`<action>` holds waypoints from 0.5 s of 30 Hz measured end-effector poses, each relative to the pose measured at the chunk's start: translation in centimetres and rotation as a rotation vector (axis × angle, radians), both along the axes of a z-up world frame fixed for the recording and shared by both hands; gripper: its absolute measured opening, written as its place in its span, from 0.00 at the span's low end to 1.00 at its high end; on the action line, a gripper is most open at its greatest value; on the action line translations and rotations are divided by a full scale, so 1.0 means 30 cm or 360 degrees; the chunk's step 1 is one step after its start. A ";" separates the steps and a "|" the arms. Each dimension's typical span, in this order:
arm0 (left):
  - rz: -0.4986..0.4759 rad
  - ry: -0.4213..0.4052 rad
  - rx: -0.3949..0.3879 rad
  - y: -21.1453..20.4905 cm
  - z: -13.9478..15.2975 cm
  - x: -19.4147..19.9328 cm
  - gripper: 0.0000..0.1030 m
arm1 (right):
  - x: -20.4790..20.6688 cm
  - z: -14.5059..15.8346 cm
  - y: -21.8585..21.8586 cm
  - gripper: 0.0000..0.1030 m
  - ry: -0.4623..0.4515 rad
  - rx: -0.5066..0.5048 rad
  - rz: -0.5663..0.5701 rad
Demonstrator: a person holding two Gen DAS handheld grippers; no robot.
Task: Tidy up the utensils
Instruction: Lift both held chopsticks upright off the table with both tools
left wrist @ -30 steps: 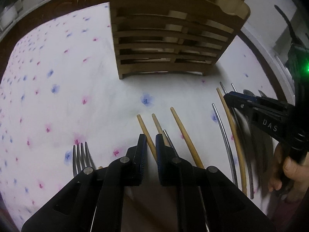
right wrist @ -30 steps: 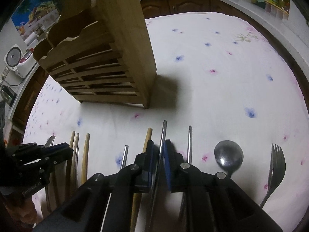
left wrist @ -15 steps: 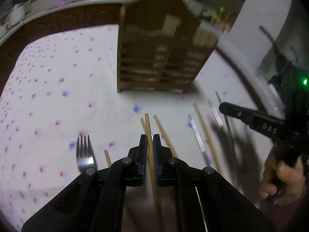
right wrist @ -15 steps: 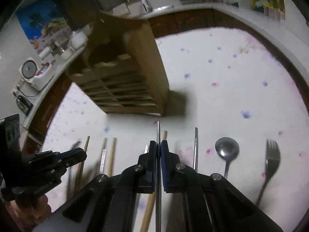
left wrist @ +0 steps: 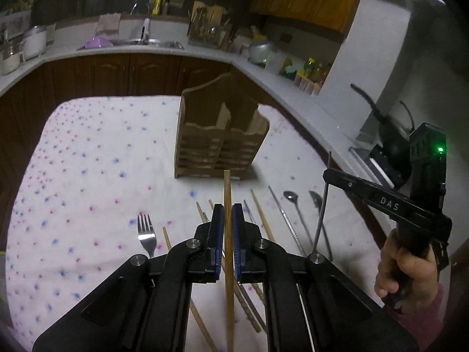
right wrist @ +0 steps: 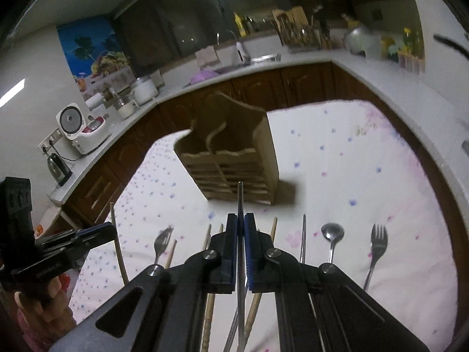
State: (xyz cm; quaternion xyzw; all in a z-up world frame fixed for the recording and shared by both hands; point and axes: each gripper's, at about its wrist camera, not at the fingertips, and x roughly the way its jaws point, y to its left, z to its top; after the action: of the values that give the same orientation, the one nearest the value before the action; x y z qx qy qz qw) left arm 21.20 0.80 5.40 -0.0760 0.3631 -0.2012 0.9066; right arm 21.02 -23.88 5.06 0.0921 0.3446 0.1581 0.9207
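Note:
My left gripper point(left wrist: 227, 209) is shut on a wooden chopstick point(left wrist: 227, 187) and holds it above the table, its tip toward the wooden utensil holder point(left wrist: 219, 143). My right gripper point(right wrist: 240, 220) is shut on a metal chopstick point(right wrist: 240, 196), also lifted; it shows in the left wrist view point(left wrist: 325, 174). The holder point(right wrist: 234, 161) stands upright on the floral cloth, its slots open at the top. Several chopsticks point(left wrist: 261, 217), spoons point(left wrist: 290, 196) and a fork point(left wrist: 145, 231) lie on the cloth below.
A spoon point(right wrist: 332, 231) and a fork point(right wrist: 378, 237) lie at the right in the right wrist view, another spoon point(right wrist: 162, 240) at the left. A kitchen counter point(left wrist: 132, 47) with a sink and pots runs behind the table.
Both grippers have risen well above the table, each carrying its chopstick. The holder now sits farther below and ahead, its top openings in sight.

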 end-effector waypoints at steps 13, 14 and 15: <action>0.0051 -0.0157 -0.0024 0.035 0.096 -0.050 0.04 | -0.043 0.120 -0.022 0.05 -0.0182 0.0037 -0.0033; 0.0052 -0.0165 -0.0025 0.034 0.103 -0.051 0.04 | -0.039 0.127 -0.025 0.05 -0.0196 0.0046 -0.0040; 0.0056 -0.0177 -0.0026 0.034 0.111 -0.048 0.04 | -0.039 0.131 -0.028 0.05 -0.0208 0.0049 -0.0045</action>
State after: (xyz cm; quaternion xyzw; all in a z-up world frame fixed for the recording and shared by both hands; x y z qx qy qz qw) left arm 19.76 1.83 8.73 -0.0786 0.3091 -0.1921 0.9281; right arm 19.84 -24.72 8.97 0.1007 0.2801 0.1562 0.9418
